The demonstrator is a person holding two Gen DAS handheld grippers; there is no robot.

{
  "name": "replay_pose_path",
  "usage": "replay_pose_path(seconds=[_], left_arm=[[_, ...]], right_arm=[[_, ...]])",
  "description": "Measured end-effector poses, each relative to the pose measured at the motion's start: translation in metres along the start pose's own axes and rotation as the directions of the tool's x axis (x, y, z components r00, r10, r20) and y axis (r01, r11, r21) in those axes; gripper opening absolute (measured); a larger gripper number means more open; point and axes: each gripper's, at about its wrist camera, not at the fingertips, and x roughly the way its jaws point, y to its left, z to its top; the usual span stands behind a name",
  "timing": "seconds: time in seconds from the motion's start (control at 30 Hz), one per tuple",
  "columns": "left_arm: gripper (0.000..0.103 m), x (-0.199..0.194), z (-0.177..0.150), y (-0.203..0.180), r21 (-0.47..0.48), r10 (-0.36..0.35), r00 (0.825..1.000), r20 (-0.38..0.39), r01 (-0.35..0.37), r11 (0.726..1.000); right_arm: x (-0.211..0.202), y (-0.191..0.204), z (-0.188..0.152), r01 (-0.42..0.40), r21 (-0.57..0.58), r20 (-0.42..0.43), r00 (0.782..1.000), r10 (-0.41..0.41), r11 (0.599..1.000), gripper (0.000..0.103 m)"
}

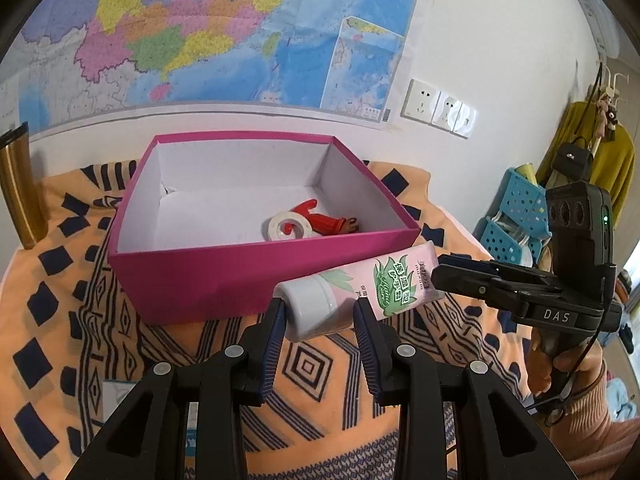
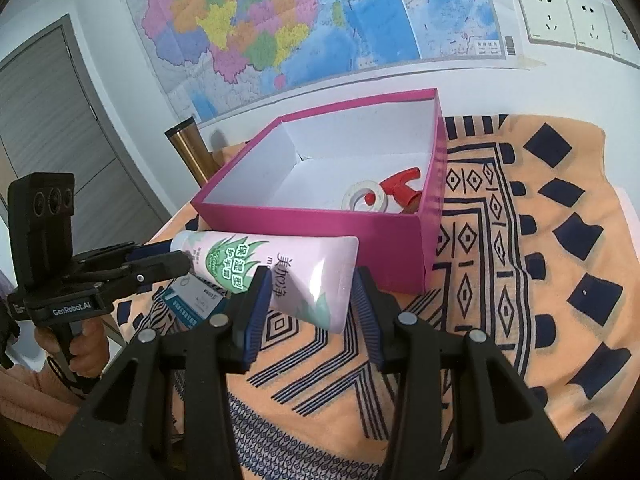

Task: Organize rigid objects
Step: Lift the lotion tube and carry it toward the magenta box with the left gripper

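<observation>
Spanning both grippers' fingers: the tube.

In my left wrist view the box sits mid-frame on the cloth, against the wall behind. Inside it, toward its right side, a ring lies just left of a spray head, the two touching. The tube lies across the frame just before the box's lower right corner. A flask stands at the left edge.
</observation>
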Motion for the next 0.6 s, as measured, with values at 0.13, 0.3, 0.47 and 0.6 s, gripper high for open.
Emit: replay_pose_path(seconds=[0.13,0.3,0.47,0.6], left_arm=[[0.034,0.001,0.004,-0.002,0.007,0.003,1.0,0.006,-0.003,1.0],[0.034,0.004,0.009,-0.003,0.015,0.004,1.0,0.012,-0.004,1.0],[0.035,0.006,0.012,-0.004,0.021,0.005,1.0,0.015,-0.005,1.0],[0.035,0.007,0.014,-0.004,0.024,0.007,1.0,0.017,-0.007,1.0]], right_arm=[[-0.001,-0.002,0.003,0.003,0.0,0.006,1.0,-0.003,1.0,0.045],[-0.002,-0.005,0.006,0.008,-0.001,0.013,1.0,-0.008,1.0,0.045],[-0.003,-0.007,0.012,0.01,-0.003,0.024,1.0,-0.01,1.0,0.045],[-0.003,-0.007,0.015,0.013,-0.007,0.028,1.0,-0.013,1.0,0.045]])
